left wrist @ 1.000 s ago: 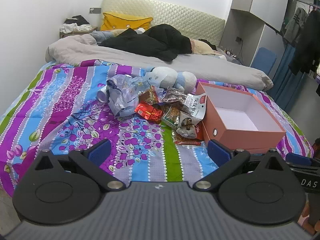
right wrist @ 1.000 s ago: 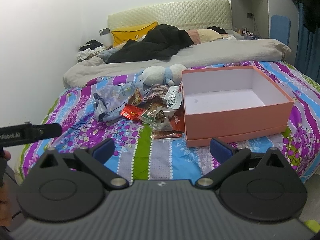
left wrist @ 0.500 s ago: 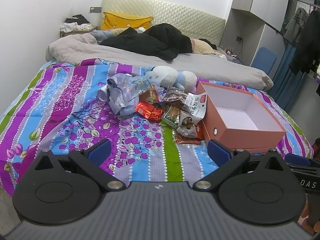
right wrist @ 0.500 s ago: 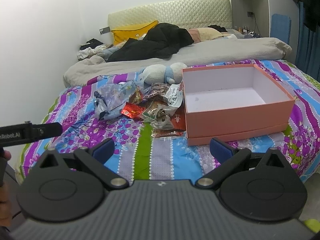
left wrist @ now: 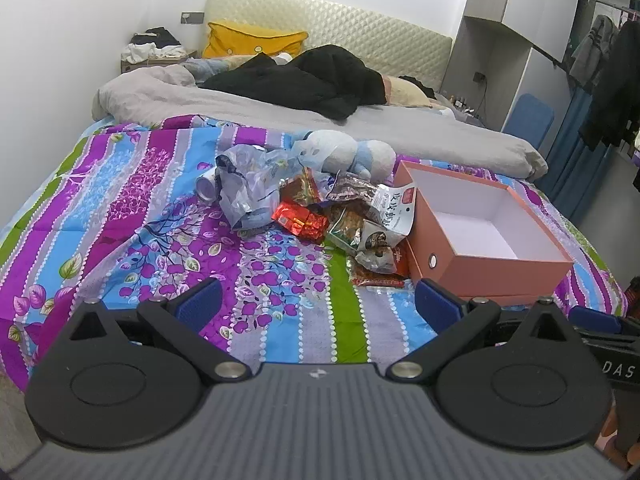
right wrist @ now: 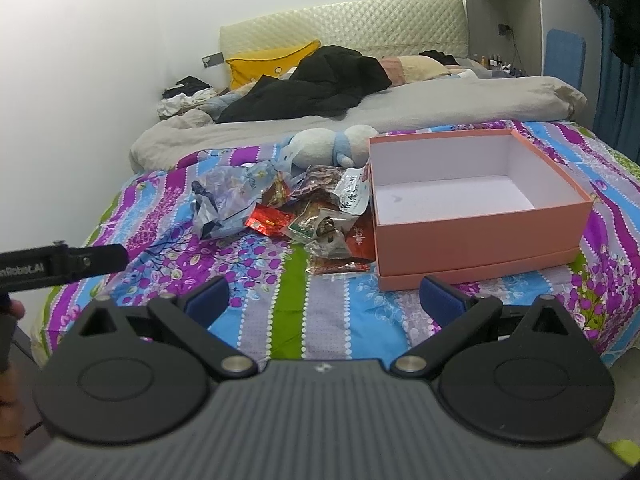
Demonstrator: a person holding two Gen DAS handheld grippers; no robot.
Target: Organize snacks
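Observation:
A pile of snack packets (left wrist: 344,216) (right wrist: 316,216) lies on the striped floral bedspread, with a red foil packet (left wrist: 298,220) (right wrist: 269,221) at its near left and a crumpled pale blue bag (left wrist: 246,184) (right wrist: 228,196) beside it. Right of the pile stands an empty open salmon-pink box (left wrist: 492,268) (right wrist: 480,236) with a white inside. My left gripper (left wrist: 318,306) hovers open over the bed's near edge, well short of the pile. My right gripper (right wrist: 324,300) is open too, short of the box's near left corner. Neither holds anything.
A white and blue plush toy (left wrist: 344,152) (right wrist: 332,146) lies just behind the pile. Farther back are a grey duvet (left wrist: 280,108), black clothes (left wrist: 304,80) and a yellow pillow (left wrist: 252,42). The left gripper's body (right wrist: 60,266) shows at the right wrist view's left edge. Hanging clothes (left wrist: 612,80) are at right.
Both grippers have drifted slightly; the pile and box sit a little lower in each view. Nothing on the bed has moved and both grippers remain open.

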